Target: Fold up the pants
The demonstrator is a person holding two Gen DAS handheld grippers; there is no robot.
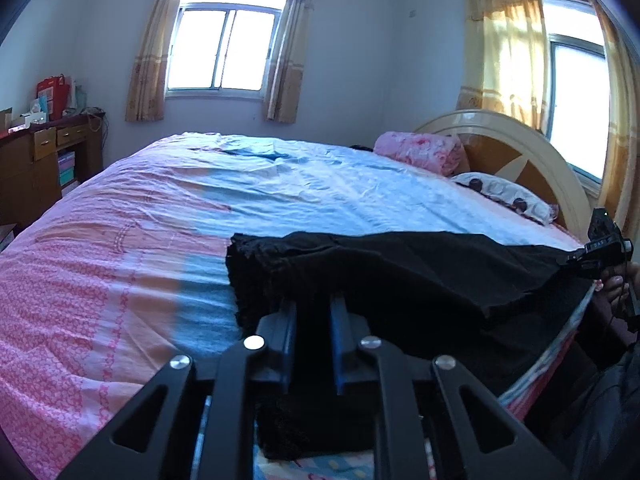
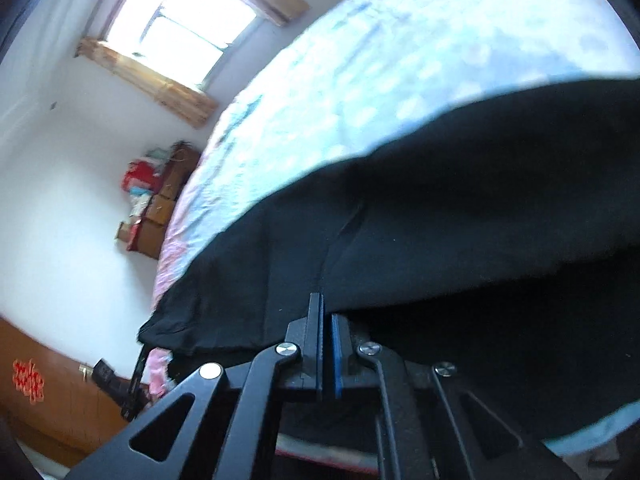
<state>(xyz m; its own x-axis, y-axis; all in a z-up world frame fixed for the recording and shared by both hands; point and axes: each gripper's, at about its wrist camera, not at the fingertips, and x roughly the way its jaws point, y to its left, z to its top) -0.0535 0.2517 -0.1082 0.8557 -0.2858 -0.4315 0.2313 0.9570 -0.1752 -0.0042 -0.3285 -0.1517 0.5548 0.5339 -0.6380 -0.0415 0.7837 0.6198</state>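
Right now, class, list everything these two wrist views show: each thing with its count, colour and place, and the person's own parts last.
pants: one, black, near edge of bed, held at both ends
bed: one, pink and blue sheet, fills the middle
headboard: one, cream and orange, far right
blanket roll: one, pink, by headboard
pillow: one, white with dark spots, beside the roll
windows: two, bright, back wall and right
curtains: yellow-orange, at each window
desk: one, brown, far left, cluttered
bag: one, red, on desk
left claw: black, shut on pants
right claw: black, shut on pants
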